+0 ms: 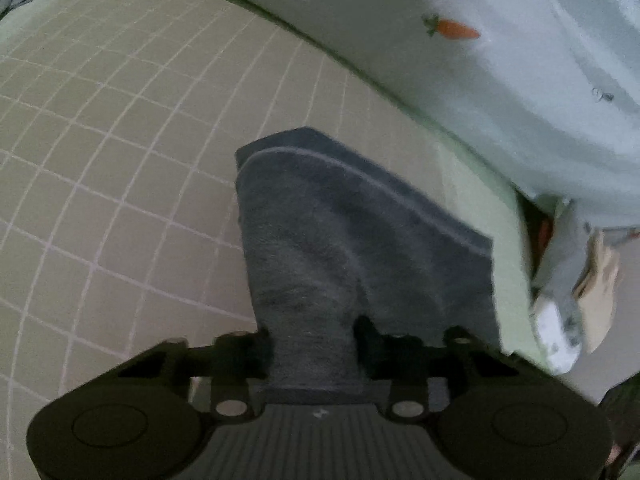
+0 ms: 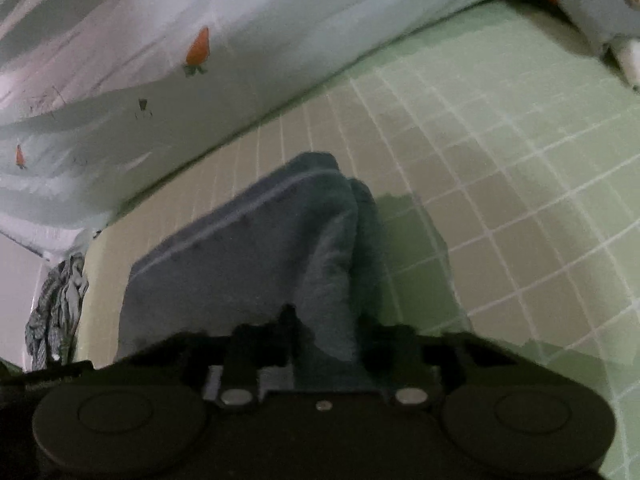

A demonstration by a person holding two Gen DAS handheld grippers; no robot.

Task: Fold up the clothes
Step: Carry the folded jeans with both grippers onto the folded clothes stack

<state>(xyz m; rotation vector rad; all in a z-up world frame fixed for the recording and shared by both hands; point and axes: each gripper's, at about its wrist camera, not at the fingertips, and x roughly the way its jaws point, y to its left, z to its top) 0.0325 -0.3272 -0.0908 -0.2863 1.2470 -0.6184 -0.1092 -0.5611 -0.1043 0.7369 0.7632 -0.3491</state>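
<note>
A green mat (image 1: 120,160) with a white grid is spread over the surface, beside a pale sheet (image 2: 280,20) printed with carrots. A dark grey cloth (image 1: 340,248) is held above the mat. One edge is pinched by the left claw (image 1: 314,344), another edge by the right claw (image 2: 330,332).

The garment (image 1: 360,248) hangs forward from the left hand-held gripper (image 1: 316,340) and the right hand-held gripper (image 2: 332,328), over the gridded mat (image 1: 120,160). Behind the mat, along its far edge, lies the printed sheet (image 2: 240,40). A crumpled cloth (image 2: 60,304) sits at the mat's left end in the right wrist view.
</note>
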